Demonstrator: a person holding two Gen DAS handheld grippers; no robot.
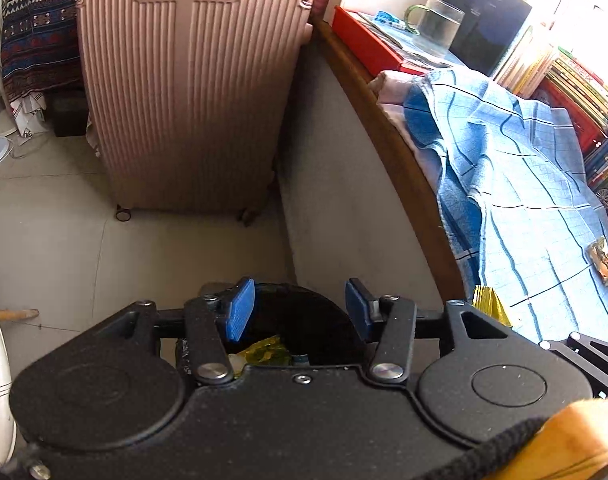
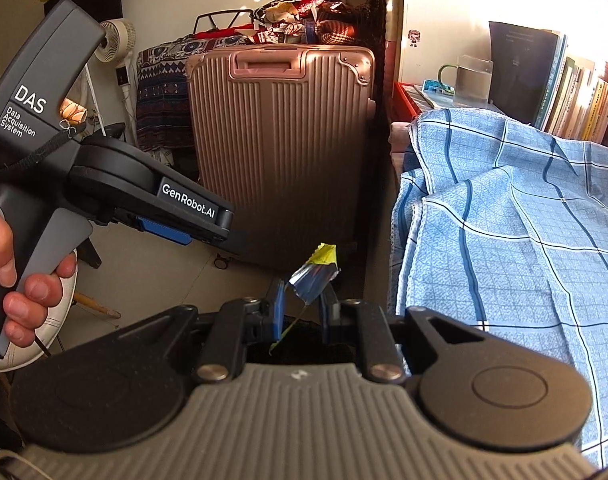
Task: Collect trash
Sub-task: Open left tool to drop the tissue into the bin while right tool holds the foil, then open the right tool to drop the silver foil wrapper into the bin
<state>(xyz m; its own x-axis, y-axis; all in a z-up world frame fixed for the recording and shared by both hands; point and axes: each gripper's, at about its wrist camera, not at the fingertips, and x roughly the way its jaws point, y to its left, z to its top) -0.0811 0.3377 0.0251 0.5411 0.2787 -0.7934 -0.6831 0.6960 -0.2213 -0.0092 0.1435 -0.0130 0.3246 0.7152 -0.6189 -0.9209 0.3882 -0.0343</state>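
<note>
The right hand-held gripper (image 2: 302, 312) clamps a foil wrapper (image 2: 313, 276) at twelve o'clock above the dark bin (image 1: 304, 320); the thin pinch could slip, dropping it outside; the left hand-held gripper (image 1: 300, 312) stands apart, empty.

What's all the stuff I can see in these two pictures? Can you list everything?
suitcase: one, pink, upright on the floor beside the bed
cloth: one, blue check, spread over the bed
glass mug: one, clear with green handle, on the ledge behind the bed
books: a row, mixed colours, along the ledge
fan: one, white, far left
bin: one, black, on the floor under the left gripper, yellow trash inside
small wrapper: one, gold, lying on the cloth
foil wrapper: one, silver and yellow, between the right jaws
left gripper: jaws open, empty, over the bin
right gripper: jaws shut on the foil wrapper
hand: one, on the left gripper's handle
</note>
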